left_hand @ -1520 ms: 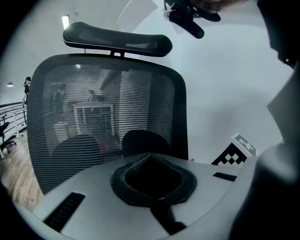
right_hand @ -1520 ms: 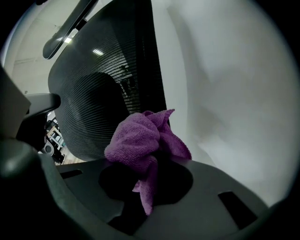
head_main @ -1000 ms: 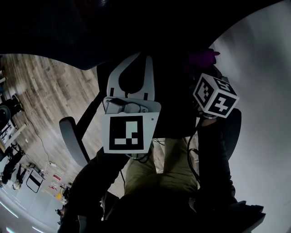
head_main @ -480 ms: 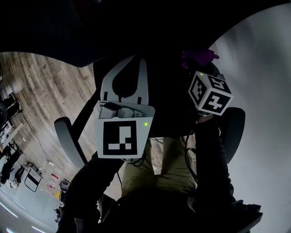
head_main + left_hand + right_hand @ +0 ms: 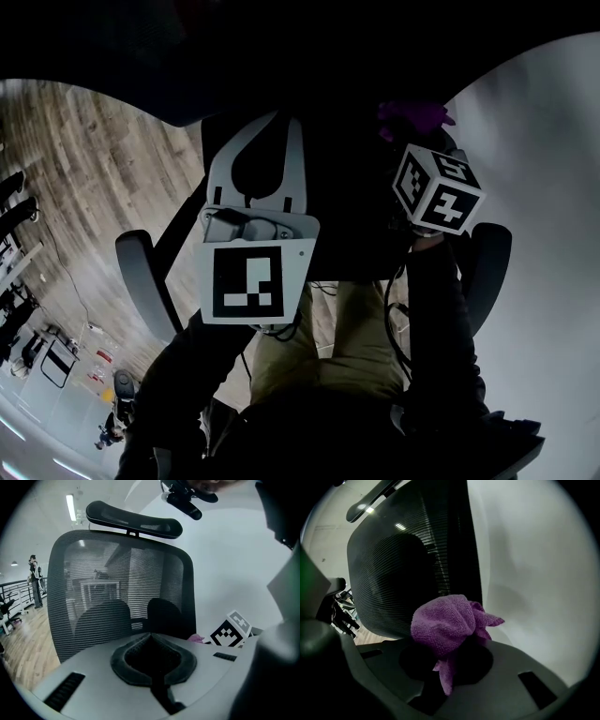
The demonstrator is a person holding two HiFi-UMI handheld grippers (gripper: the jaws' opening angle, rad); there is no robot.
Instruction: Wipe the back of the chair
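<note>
The chair's black mesh back (image 5: 117, 588) with its headrest (image 5: 133, 520) stands upright close in front of both grippers. My right gripper (image 5: 449, 641) is shut on a bunched purple cloth (image 5: 445, 625), held by the right edge of the chair's back (image 5: 403, 564); I cannot tell whether cloth and mesh touch. In the head view the purple cloth (image 5: 412, 114) shows above the right gripper's marker cube (image 5: 436, 189). My left gripper (image 5: 150, 634) is shut with nothing in it, its white jaws pointing at the lower middle of the back. From above, the left gripper (image 5: 284, 120) sits left of the right one.
A white wall (image 5: 534, 564) stands just right of the chair. Grey armrests (image 5: 141, 277) (image 5: 487, 262) flank the seat. Wooden floor (image 5: 103, 169) spreads to the left, with a railing and a person (image 5: 33, 578) far off.
The left gripper has drifted slightly left. The right gripper with the cloth stays almost where it was. The head view has turned a little.
</note>
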